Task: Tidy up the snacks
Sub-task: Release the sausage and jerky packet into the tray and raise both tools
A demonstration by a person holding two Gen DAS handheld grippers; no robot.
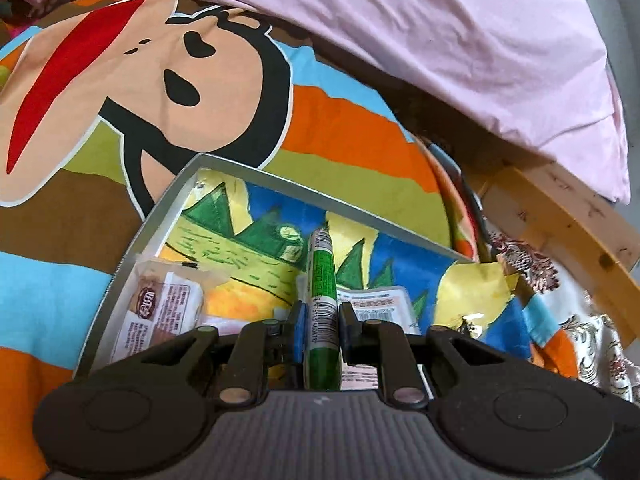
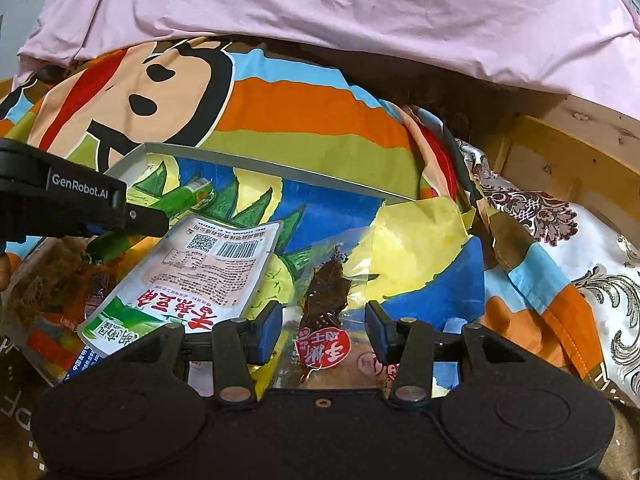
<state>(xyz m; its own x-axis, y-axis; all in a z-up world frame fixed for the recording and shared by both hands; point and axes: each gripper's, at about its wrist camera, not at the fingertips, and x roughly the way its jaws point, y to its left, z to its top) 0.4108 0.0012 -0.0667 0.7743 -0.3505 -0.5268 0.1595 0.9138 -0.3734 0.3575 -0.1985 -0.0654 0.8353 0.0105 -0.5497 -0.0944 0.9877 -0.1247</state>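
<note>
My left gripper is shut on a green stick snack and holds it over a grey-rimmed tray with a painted lining. A clear wrapped bun lies in the tray's left part. In the right wrist view the left gripper shows at the left, holding the green stick. My right gripper is open above a clear pack of dark dried snack. A white and green snack pouch lies to its left in the tray.
The tray rests on a bright cartoon-print blanket. A pink quilt lies behind it. A wooden bed frame and a floral cloth are at the right. More snack packs lie at the lower left.
</note>
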